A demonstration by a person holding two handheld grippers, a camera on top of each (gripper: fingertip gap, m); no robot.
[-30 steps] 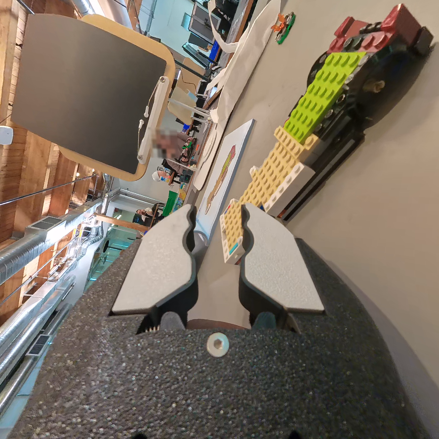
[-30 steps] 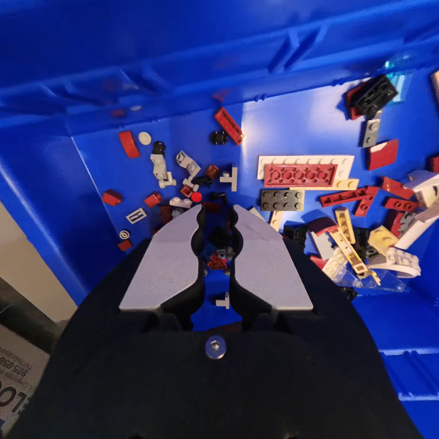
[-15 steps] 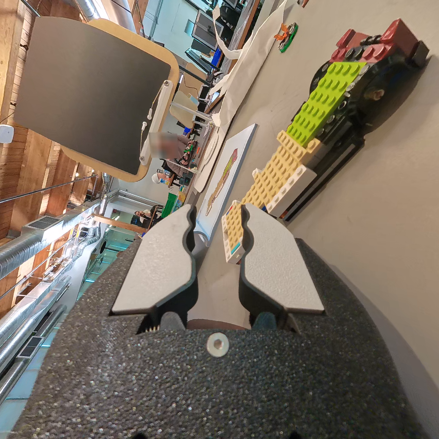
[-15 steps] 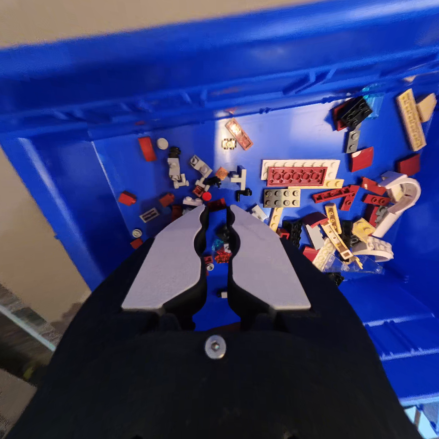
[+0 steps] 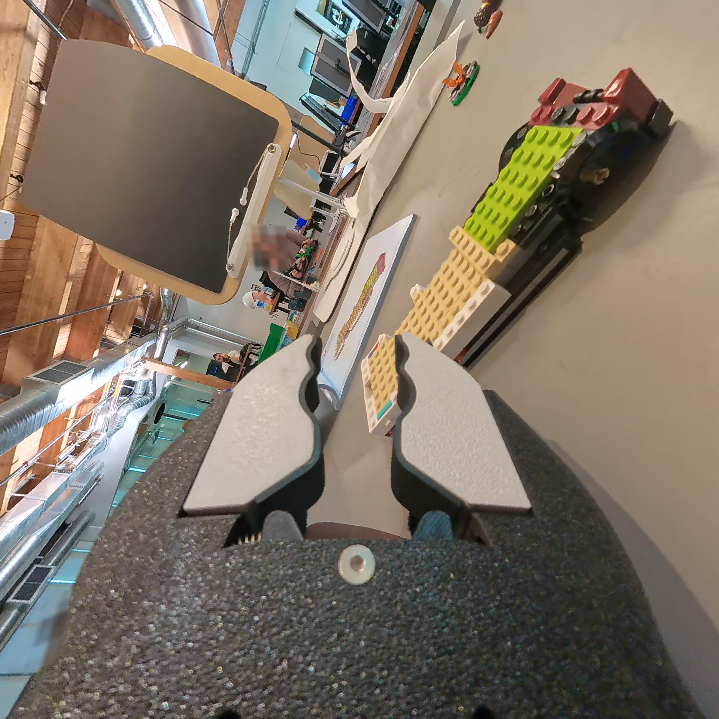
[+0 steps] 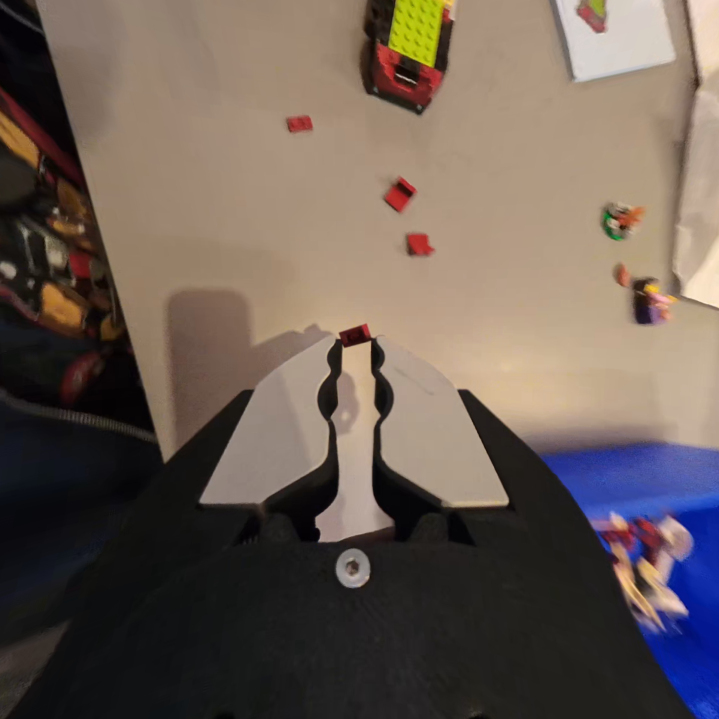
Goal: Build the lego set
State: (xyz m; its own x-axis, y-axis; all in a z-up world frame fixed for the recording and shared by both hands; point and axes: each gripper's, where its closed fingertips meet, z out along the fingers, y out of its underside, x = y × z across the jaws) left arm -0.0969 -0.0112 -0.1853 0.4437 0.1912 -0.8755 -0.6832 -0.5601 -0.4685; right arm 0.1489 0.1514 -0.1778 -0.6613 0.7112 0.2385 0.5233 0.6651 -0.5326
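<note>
My right gripper (image 6: pixel 355 340) is shut on a small dark red brick (image 6: pixel 355 335), pinched at the very fingertips above the beige table (image 6: pixel 233 194). Ahead of it stands a long brick model (image 6: pixel 408 50) with a lime green plate and a dark red end. My left gripper (image 5: pixel 356 342) is open and empty, tilted on its side low over the table. The near tan and white end of the same model (image 5: pixel 383 385) lies just beyond its right finger (image 5: pixel 439 393), not between the pads. The model's green plate (image 5: pixel 521 183) and dark red bricks (image 5: pixel 591 105) lie farther off.
Three loose red bricks (image 6: pixel 298 123), (image 6: pixel 400 193), (image 6: pixel 419 244) lie on the table. A green round piece (image 6: pixel 618 221) and a purple figure (image 6: pixel 647 301) sit at the right. A blue bin (image 6: pixel 622 478) of bricks is at lower right. A picture booklet (image 5: pixel 373 295) lies beside the model. My right fingertips sit around 30 cm from my left ones. From either gripper's tips it is about 30 cm to the green round piece (image 6: pixel 618 221).
My right gripper narrowed inside the blue bin, then rose out of it and swung over the table with the small dark red brick in its tips. The left gripper has barely moved.
</note>
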